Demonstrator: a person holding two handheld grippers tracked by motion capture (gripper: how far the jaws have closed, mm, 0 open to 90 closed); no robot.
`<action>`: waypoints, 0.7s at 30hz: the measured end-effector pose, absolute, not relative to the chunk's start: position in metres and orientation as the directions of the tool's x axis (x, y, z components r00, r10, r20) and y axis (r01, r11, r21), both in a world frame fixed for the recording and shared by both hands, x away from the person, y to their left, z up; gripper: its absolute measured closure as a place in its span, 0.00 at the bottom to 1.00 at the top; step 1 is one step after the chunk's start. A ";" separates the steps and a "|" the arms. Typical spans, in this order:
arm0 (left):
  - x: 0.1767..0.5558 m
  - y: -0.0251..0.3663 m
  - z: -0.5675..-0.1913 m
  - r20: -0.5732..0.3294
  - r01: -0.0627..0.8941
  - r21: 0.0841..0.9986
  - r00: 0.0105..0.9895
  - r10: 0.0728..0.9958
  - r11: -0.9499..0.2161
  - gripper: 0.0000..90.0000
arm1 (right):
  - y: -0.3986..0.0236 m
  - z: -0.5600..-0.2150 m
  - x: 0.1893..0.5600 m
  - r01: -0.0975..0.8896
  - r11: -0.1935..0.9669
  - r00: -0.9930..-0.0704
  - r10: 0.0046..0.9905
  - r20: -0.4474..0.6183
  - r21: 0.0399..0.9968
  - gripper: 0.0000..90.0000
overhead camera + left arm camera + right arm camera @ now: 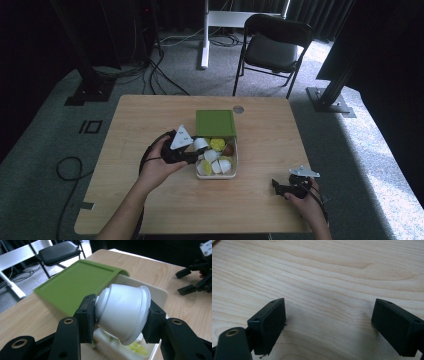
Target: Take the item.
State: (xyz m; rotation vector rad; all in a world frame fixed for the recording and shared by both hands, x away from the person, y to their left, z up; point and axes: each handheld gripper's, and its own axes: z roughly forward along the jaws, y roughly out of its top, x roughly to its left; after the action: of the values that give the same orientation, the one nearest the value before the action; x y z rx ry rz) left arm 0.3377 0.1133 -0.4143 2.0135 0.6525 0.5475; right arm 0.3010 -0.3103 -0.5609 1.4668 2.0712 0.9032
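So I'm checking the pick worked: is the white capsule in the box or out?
Out: the left gripper holds the white capsule tilted above the white box, beside its green lid.

Both grippers are black. The left gripper [192, 156] carries a pale grey three-cornered plate, and so does the right gripper [278, 187]. Brass-ringed screw holes dot the arms; the pads [270, 323] are blocky and matte — black cables trail back.
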 end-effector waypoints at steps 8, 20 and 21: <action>0.348 0.148 -0.428 0.103 0.286 0.896 0.612 0.785 -0.340 0.59 | -0.310 -0.561 0.301 0.651 0.224 -0.339 0.941 0.013 0.726 0.13; 0.365 0.188 -0.462 0.042 0.361 0.911 0.405 0.913 -0.202 0.59 | -0.310 -0.561 0.301 0.651 0.223 -0.338 0.941 0.014 0.725 0.13; 0.366 0.190 -0.465 0.034 0.371 0.909 0.386 0.922 -0.189 0.59 | -0.310 -0.561 0.301 0.651 0.223 -0.338 0.941 0.014 0.725 0.13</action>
State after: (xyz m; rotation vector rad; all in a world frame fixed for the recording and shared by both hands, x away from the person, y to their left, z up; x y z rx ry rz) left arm 0.3664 0.1896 -0.4652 1.7495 1.1371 0.7732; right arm 0.3010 -0.3103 -0.5608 1.4667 2.0723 0.9024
